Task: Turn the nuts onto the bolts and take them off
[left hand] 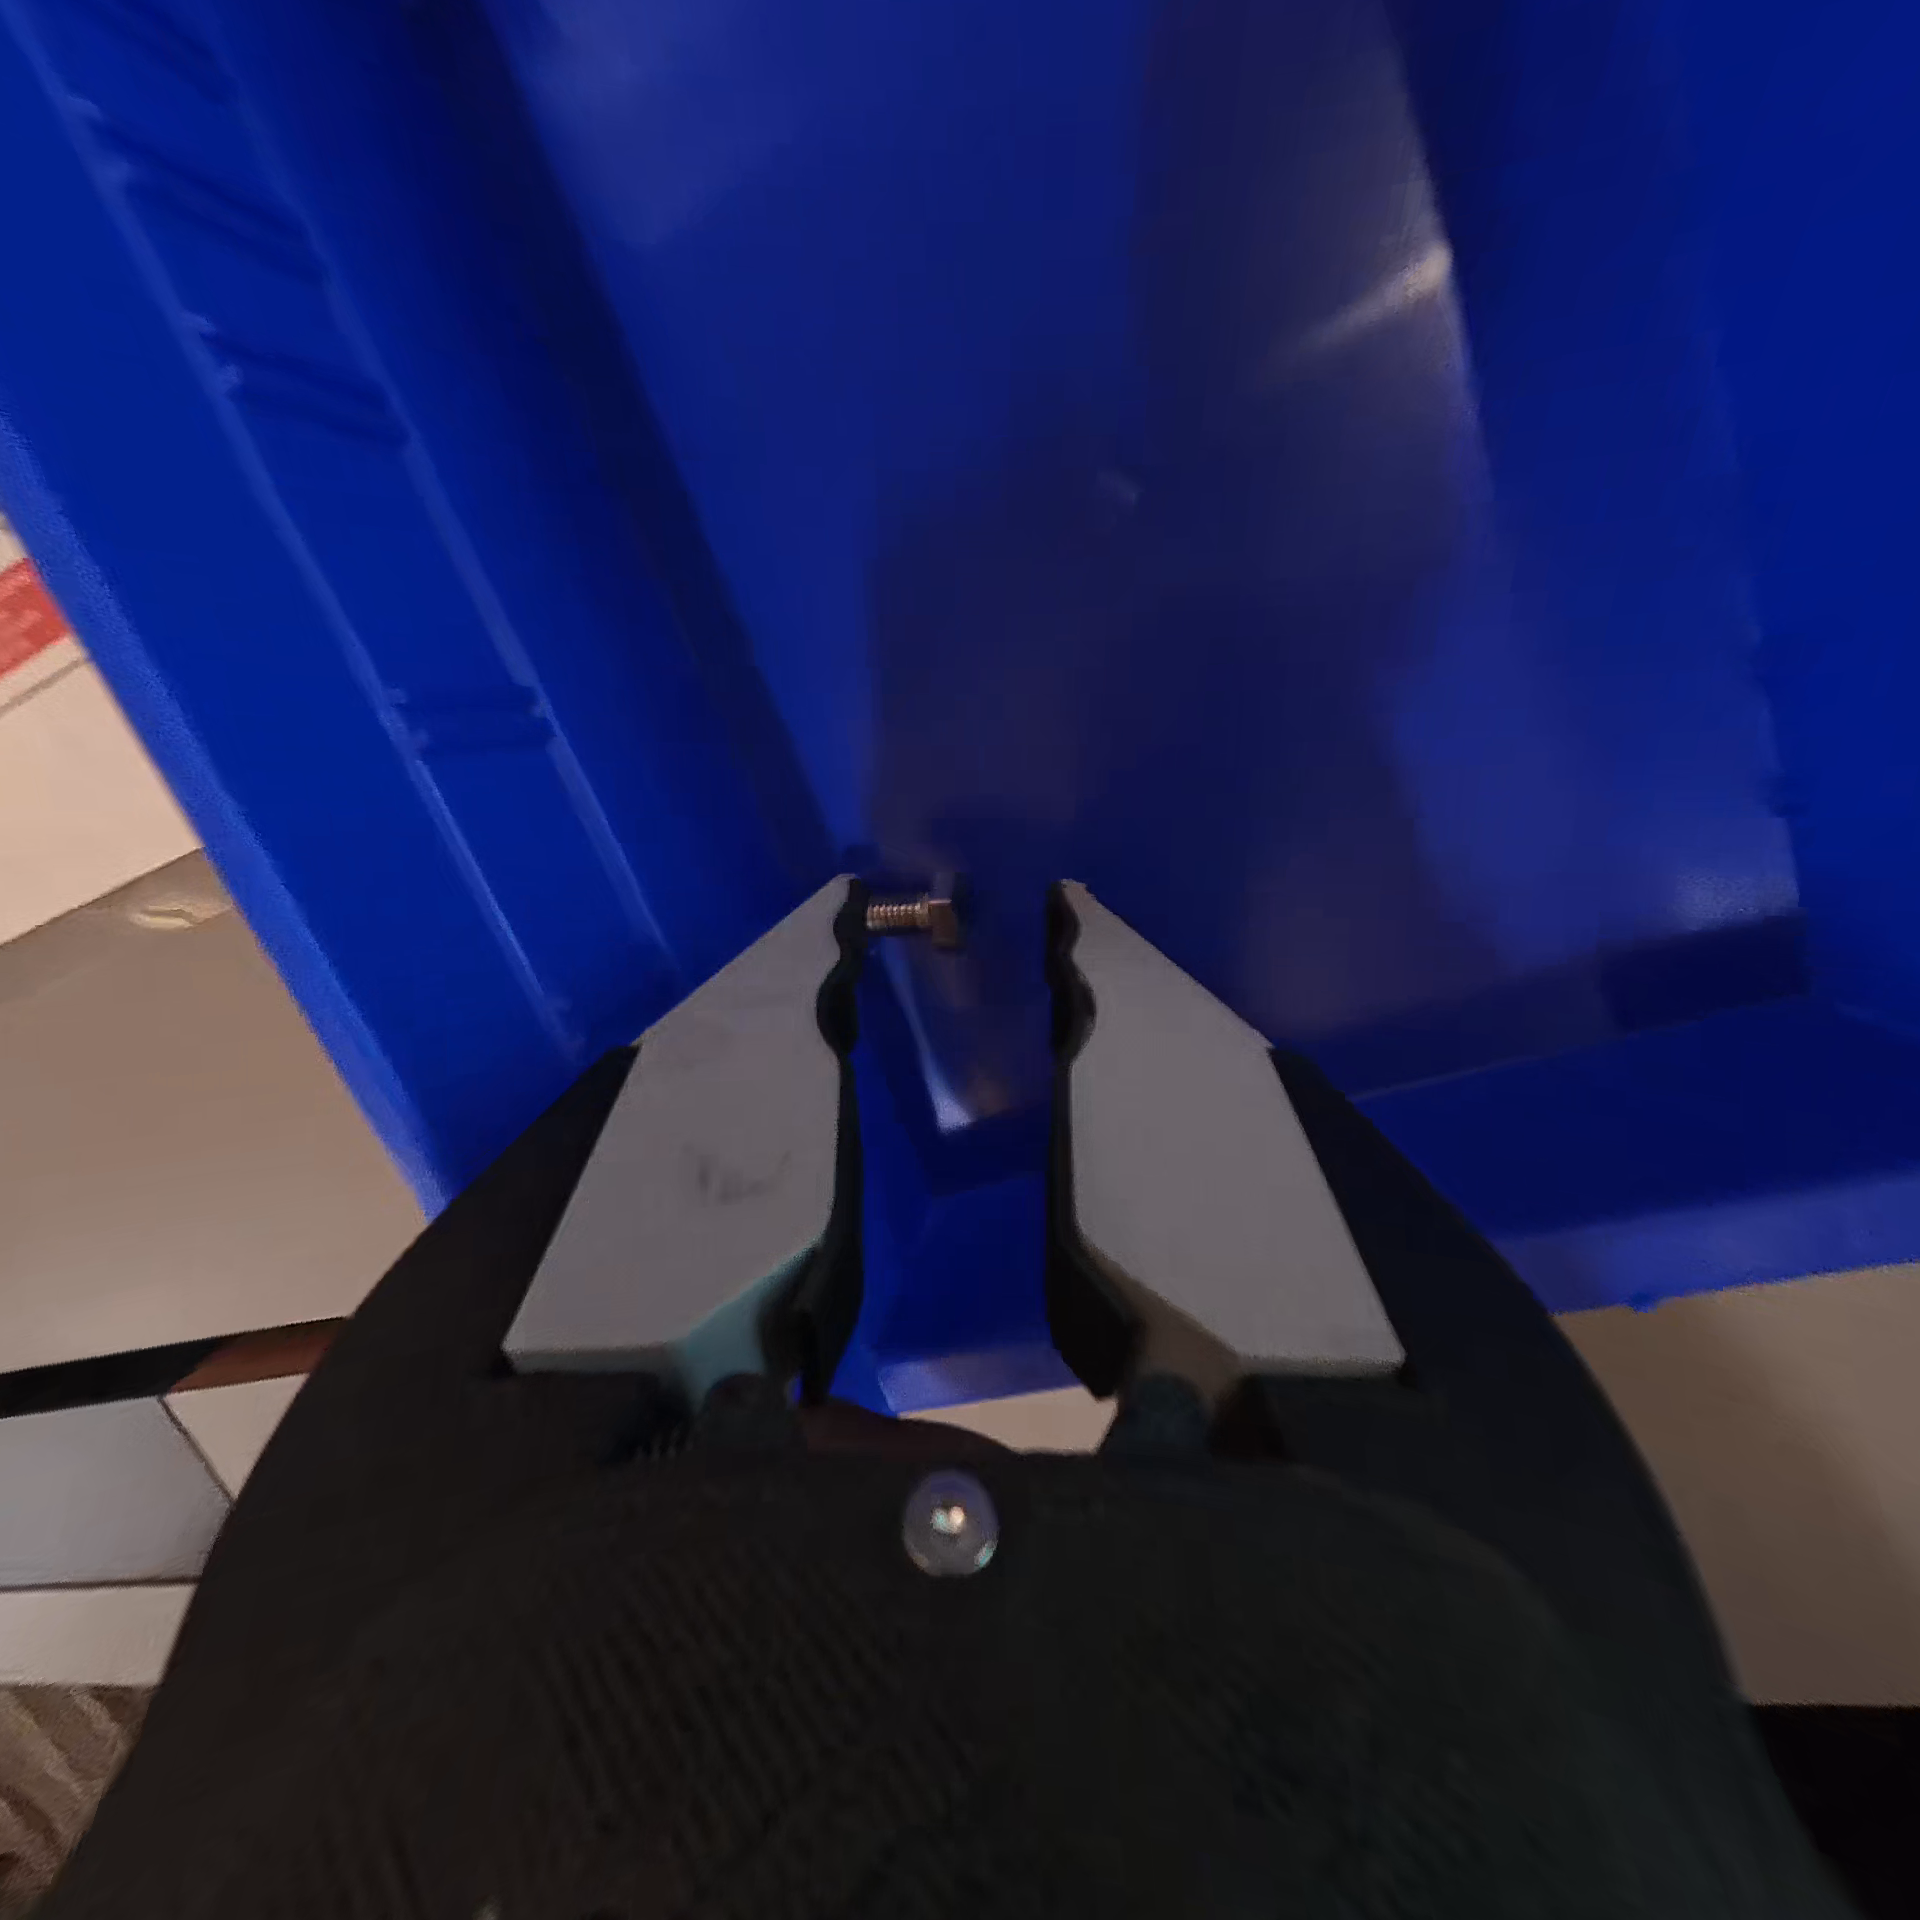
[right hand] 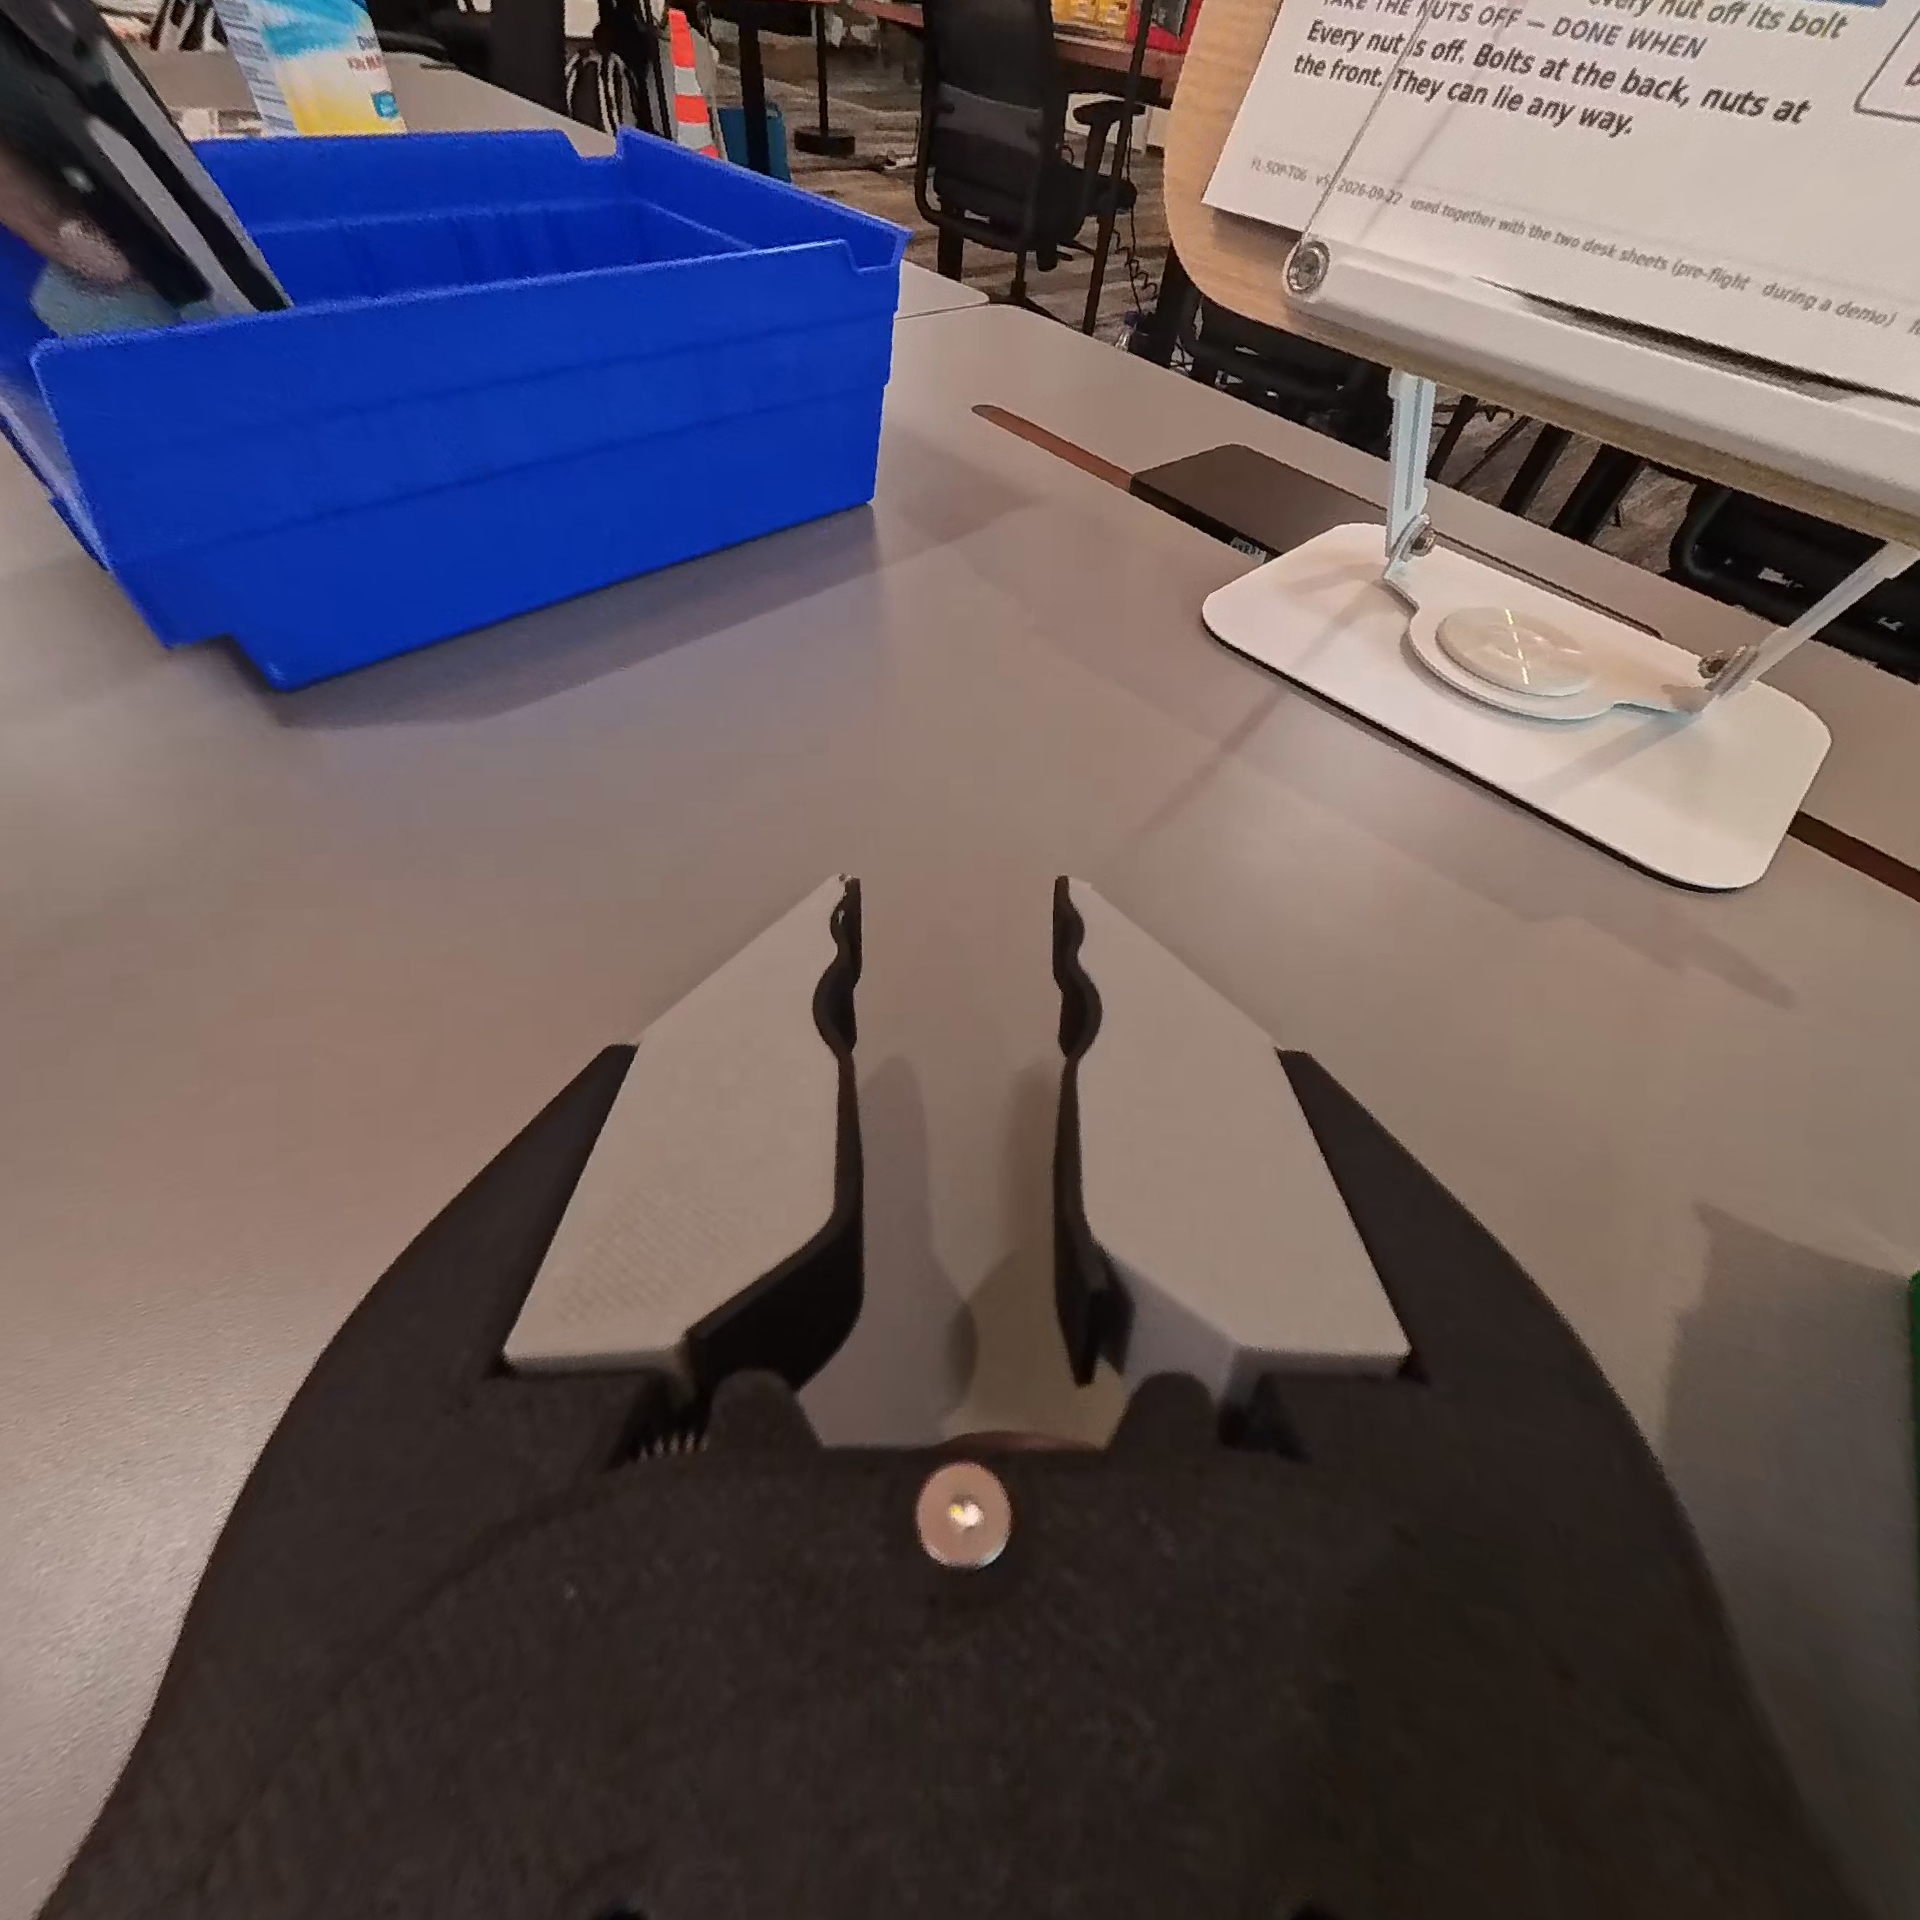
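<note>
A small silver bolt [left hand: 914,920] lies on its side on the floor of a blue plastic bin [left hand: 1143,416]. My left gripper [left hand: 956,904] is open and reaches down into the bin. The bolt sits between the fingertips, its threaded end close to the left fingertip [left hand: 847,914]. I cannot tell if it touches. No nut shows. In the right wrist view the same blue bin [right hand: 499,436] stands at the far left of a grey table [right hand: 935,727], with the left gripper's body [right hand: 114,197] dipping into it. My right gripper [right hand: 956,904] is open and empty above the table.
A white stand [right hand: 1507,686] with a printed sheet [right hand: 1558,156] stands at the right of the table. A green object [right hand: 1910,1351] shows at the right edge. A light blue and yellow carton [right hand: 312,62] stands behind the bin. Chairs and an orange cone stand beyond the table. About 40 cm separates my left fingertips from my right.
</note>
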The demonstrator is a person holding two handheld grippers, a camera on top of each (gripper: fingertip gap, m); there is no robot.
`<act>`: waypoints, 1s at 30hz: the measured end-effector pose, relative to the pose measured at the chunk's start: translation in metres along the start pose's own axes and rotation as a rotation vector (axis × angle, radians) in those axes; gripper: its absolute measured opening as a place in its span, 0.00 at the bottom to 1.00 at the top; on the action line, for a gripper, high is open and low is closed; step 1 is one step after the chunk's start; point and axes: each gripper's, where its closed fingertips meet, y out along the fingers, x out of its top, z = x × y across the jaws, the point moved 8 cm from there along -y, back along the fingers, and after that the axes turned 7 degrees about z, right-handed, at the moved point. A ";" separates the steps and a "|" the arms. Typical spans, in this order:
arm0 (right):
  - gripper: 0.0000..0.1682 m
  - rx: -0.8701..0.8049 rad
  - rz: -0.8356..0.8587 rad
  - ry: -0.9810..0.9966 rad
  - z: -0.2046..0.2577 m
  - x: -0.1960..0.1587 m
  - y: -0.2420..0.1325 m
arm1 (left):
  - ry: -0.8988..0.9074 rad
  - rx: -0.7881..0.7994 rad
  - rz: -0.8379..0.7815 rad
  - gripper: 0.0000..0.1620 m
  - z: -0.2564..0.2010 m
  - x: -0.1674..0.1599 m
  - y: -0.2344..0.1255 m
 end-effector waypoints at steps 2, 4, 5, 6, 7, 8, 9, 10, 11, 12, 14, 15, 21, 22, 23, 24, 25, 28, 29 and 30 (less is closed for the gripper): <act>0.20 0.002 -0.001 0.001 0.000 0.000 0.000 | -0.020 -0.014 0.013 0.20 0.001 0.000 0.008; 0.20 0.008 0.003 0.003 0.000 0.000 0.001 | -0.016 -0.003 0.040 0.12 0.003 -0.002 0.017; 0.20 0.010 0.002 0.002 0.000 0.000 0.001 | -0.006 0.010 0.042 0.08 0.004 -0.003 0.020; 0.20 0.011 0.000 0.002 0.001 0.000 0.000 | 0.003 0.000 0.034 0.04 0.003 -0.003 0.021; 0.20 0.013 -0.002 0.001 0.001 0.001 0.000 | 0.000 0.000 0.033 0.04 0.003 -0.003 0.022; 0.20 0.014 -0.003 0.000 0.001 0.001 0.000 | 0.001 0.002 0.032 0.04 0.003 -0.003 0.022; 0.20 0.015 -0.005 -0.001 0.002 0.002 0.000 | 0.009 0.007 0.031 0.04 0.003 -0.004 0.022; 0.20 0.017 -0.006 -0.002 0.002 0.002 -0.001 | 0.022 0.014 0.035 0.03 0.002 -0.004 0.021; 0.20 0.018 -0.006 -0.003 0.002 0.002 -0.001 | 0.031 0.020 0.040 0.03 0.001 -0.004 0.021; 0.20 0.017 -0.005 -0.004 0.002 0.002 -0.001 | 0.038 0.020 0.043 0.03 -0.001 -0.004 0.020; 0.20 0.018 -0.007 -0.005 0.003 0.003 -0.001 | 0.044 -0.004 0.020 0.03 -0.006 -0.003 0.017; 0.20 0.019 -0.008 -0.005 0.003 0.003 -0.001 | 0.046 -0.008 -0.002 0.03 -0.008 0.000 0.014; 0.20 0.022 -0.001 -0.005 0.003 0.002 -0.001 | 0.160 0.085 -0.120 0.03 -0.027 0.015 -0.016; 0.20 0.022 -0.001 -0.006 0.003 0.002 -0.001 | 0.182 0.111 -0.146 0.03 -0.031 0.018 -0.021; 0.20 0.021 -0.001 -0.007 0.003 0.002 -0.001 | 0.202 0.147 -0.177 0.03 -0.034 0.021 -0.026; 0.20 0.021 -0.002 -0.006 0.003 0.003 -0.001 | 0.233 0.197 -0.215 0.03 -0.038 0.024 -0.031; 0.20 0.023 -0.003 -0.005 0.003 0.003 -0.001 | 0.266 0.260 -0.241 0.03 -0.040 0.026 -0.035; 0.20 0.022 -0.005 -0.005 0.004 0.003 -0.002 | 0.381 0.483 -0.289 0.03 -0.049 0.028 -0.042; 0.20 0.023 -0.005 -0.006 0.004 0.003 -0.002 | 0.419 0.541 -0.307 0.03 -0.054 0.028 -0.043; 0.20 0.023 -0.005 -0.007 0.004 0.003 -0.002 | 0.463 0.601 -0.332 0.03 -0.059 0.029 -0.045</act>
